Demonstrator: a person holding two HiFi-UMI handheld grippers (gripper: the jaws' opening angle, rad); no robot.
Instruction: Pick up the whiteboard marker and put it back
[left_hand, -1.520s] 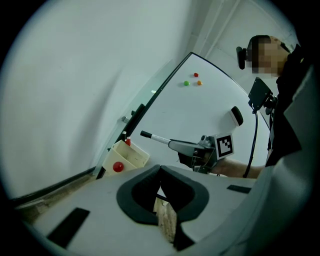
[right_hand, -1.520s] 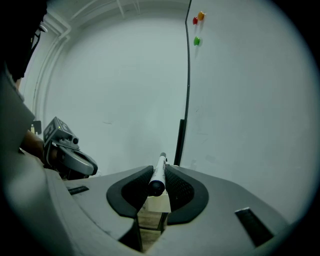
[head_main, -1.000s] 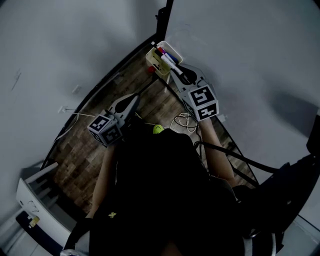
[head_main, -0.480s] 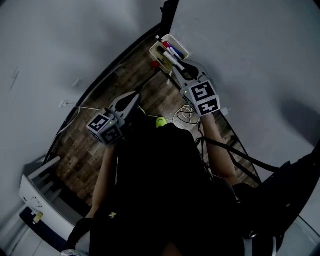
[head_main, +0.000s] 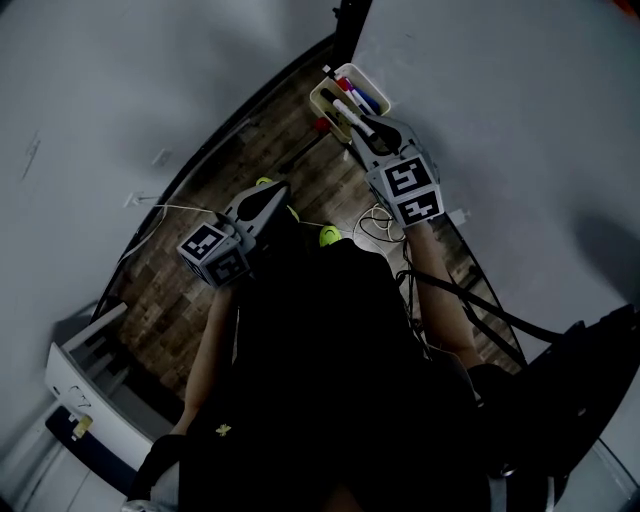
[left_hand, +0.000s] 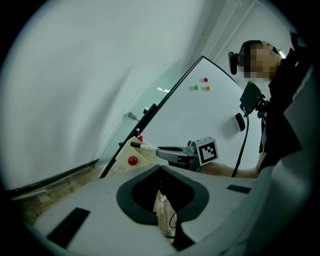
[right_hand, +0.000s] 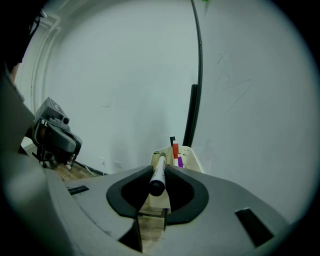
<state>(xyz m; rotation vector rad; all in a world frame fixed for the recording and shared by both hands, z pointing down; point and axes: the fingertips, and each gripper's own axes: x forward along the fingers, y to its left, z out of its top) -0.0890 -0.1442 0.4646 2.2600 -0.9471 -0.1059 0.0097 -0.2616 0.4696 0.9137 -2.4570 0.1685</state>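
A whiteboard (head_main: 500, 120) fills the right half of the head view, and a plain pale wall (head_main: 90, 90) fills the left. A strip of wooden floor (head_main: 180, 270) runs between them from the lower left to the top centre. The person's dark-clad torso (head_main: 320, 380) takes up the bottom centre, with both forearms reaching up the frame. A white cabinet (head_main: 80, 380) stands at the lower left corner.

The right gripper (head_main: 358, 135) is at the upper centre-right, with its marker cube lower down towards the frame's centre. It points at a cream marker holder (head_main: 330, 100) that sits at the whiteboard's edge near the top of the frame. In the right gripper view its jaws are partly closed, with both pads pressed against the whiteboard marker (right_hand: 158, 177). The marker has a white barrel, with its black end towards the camera. Its far end reaches to the holder's open top; whether it touches the holder cannot be told.

The left gripper (head_main: 272, 195) is left of centre, well apart from the holder. Its jaw tips meet, and nothing is between them.

A loose coil of white cable (head_main: 378, 222) lies on the floor just below the right gripper. A small green ball (head_main: 329, 236) lies beside it.

A red marker (right_hand: 175, 150) and a purple marker (right_hand: 180, 161) stand in the holder. A red knob (left_hand: 132, 160) shows on the holder's side.
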